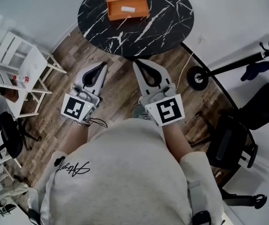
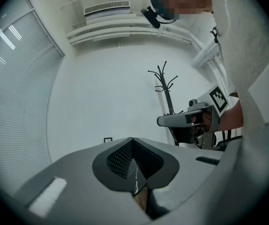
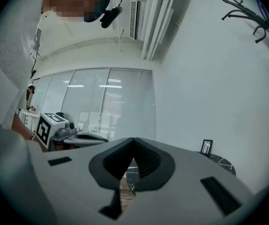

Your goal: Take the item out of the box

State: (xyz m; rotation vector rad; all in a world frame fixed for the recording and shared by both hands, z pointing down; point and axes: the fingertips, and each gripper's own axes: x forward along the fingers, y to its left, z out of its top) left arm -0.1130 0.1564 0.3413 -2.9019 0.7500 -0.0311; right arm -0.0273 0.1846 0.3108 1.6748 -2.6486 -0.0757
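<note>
An open orange box stands on the far part of a round black marble table. A small white item lies inside it. Both grippers are held level over the wood floor, short of the table's near edge. My left gripper has its jaws together with nothing between them, and its tips meet in the left gripper view. My right gripper is likewise shut and empty, as its own view shows. The box is not in either gripper view.
A white folding rack stands at the left, and a scooter and a black chair at the right. A coat stand is by the white wall. A small picture frame sits on the table's edge.
</note>
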